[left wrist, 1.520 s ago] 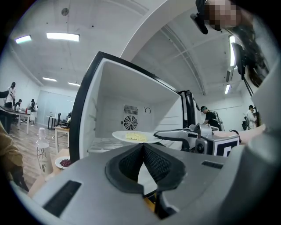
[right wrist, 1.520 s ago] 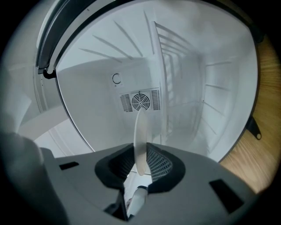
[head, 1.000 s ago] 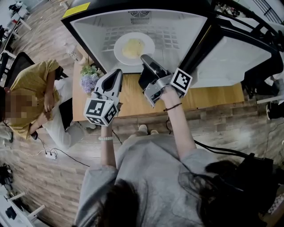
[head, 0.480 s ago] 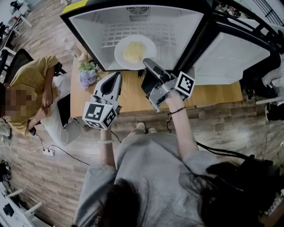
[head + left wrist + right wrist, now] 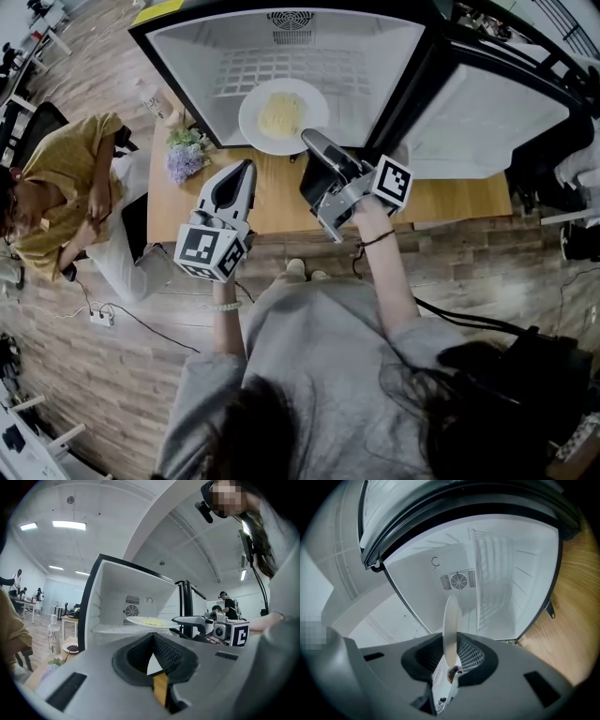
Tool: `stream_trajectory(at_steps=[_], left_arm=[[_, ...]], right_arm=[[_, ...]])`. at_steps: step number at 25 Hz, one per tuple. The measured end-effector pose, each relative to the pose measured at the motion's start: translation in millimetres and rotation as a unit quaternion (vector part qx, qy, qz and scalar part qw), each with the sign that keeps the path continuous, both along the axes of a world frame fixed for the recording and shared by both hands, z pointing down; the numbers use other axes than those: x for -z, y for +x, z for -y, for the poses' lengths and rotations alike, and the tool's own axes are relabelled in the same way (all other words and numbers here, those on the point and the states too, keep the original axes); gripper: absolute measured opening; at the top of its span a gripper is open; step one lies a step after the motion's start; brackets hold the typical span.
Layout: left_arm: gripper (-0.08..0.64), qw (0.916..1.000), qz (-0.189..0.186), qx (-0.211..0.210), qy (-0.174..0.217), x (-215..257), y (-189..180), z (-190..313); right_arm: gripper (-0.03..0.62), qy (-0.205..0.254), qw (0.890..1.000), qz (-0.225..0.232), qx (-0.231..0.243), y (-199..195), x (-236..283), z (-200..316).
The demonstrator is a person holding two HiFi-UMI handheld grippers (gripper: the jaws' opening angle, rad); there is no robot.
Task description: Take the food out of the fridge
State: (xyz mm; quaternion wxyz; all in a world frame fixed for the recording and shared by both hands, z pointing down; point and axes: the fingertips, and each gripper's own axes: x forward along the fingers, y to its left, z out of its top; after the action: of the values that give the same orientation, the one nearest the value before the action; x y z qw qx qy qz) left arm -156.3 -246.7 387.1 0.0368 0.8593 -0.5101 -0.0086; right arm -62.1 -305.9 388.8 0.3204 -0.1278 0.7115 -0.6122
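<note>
A white plate (image 5: 270, 133) with yellow food (image 5: 281, 112) hangs level at the front lip of the open fridge (image 5: 187, 56), its near rim over the wooden table (image 5: 450, 202). My right gripper (image 5: 309, 141) is shut on that near rim. In the right gripper view the plate (image 5: 451, 620) shows edge-on between the pads of the right gripper (image 5: 451, 653). My left gripper (image 5: 246, 171) is shut and holds nothing, over the table to the left of the plate. From the left gripper view (image 5: 152, 641) the plate (image 5: 150, 622) and the right gripper (image 5: 187, 619) appear ahead.
The fridge door (image 5: 487, 112) stands open at the right. A bunch of flowers (image 5: 185, 159) and a bottle (image 5: 155, 101) stand at the table's left end. A person in a yellow top (image 5: 66, 187) sits left of the table. Inside the fridge is a white wire shelf (image 5: 291, 66).
The plate has come out toward the fridge's front edge with the right gripper on its rim. Both grippers have drawn back a little toward me.
</note>
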Motion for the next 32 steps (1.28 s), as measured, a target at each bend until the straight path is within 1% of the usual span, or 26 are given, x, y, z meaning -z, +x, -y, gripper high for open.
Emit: stream_trajectory(at_steps=[3,11,32], left_arm=[[0.008,1.0000,-0.001,0.004,0.003,1,0,-2],[0.008,0.9999,0.001,0.012,0.005,5,-3,-6],[0.008,0.9998,0.004,0.017,0.003,5,-3,-7]], right_arm=[[0.075,0.002,1.000,-0.001,0.009,-1,-1,-5],[0.075,-0.014,1.000,-0.003,0.021,-2,-10,-16],[0.075,-0.019,1.000,-0.001,0.025,-1,-12,-17]])
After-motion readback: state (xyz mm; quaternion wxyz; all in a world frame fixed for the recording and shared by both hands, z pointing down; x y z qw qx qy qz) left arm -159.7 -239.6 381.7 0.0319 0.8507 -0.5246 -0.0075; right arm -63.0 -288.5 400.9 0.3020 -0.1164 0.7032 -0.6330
